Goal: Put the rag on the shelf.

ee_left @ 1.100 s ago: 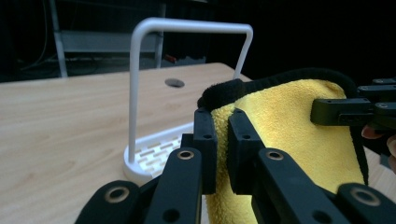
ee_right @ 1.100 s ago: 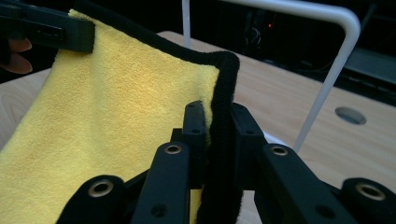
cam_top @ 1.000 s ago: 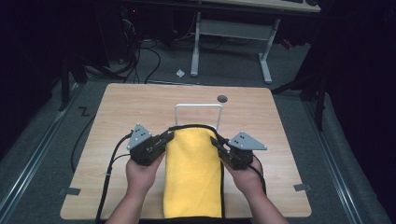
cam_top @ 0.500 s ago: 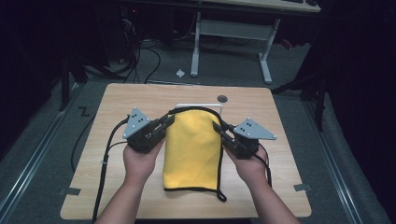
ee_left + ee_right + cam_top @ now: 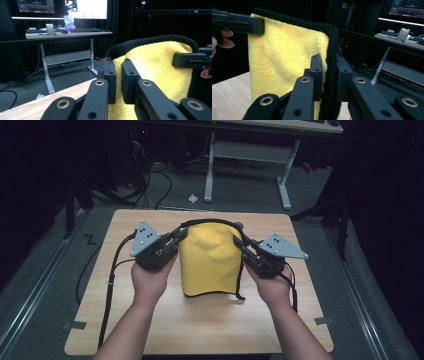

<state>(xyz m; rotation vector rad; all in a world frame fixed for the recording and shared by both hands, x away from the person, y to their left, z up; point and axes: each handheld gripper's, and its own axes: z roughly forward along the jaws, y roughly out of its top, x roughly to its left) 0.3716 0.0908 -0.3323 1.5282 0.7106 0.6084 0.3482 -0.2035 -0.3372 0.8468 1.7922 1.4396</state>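
A yellow towel (image 5: pixel 210 262) with a black hem hangs above the wooden table (image 5: pixel 200 325), held up by its two top corners. My left gripper (image 5: pixel 181 236) is shut on the towel's upper left corner; in the left gripper view its jaws pinch the yellow cloth (image 5: pixel 155 72) at the gripper (image 5: pixel 119 80). My right gripper (image 5: pixel 238 243) is shut on the upper right corner, and its own view shows the black hem (image 5: pixel 331 45) squeezed at the gripper (image 5: pixel 329 75). The towel's bottom edge hangs near the tabletop, with a black loop at its lower right.
A white desk frame (image 5: pixel 250 155) stands beyond the table's far edge, with cables on the grey floor. The left gripper view shows a desk with monitors and a keyboard (image 5: pixel 85 30) farther off. A metal rail (image 5: pixel 35 290) runs along the table's left side.
Both grippers have risen with the towel's corners. The towel, lying flat on the table a second ago, now hangs off it, and its lower edge has been drawn away from the near table edge.
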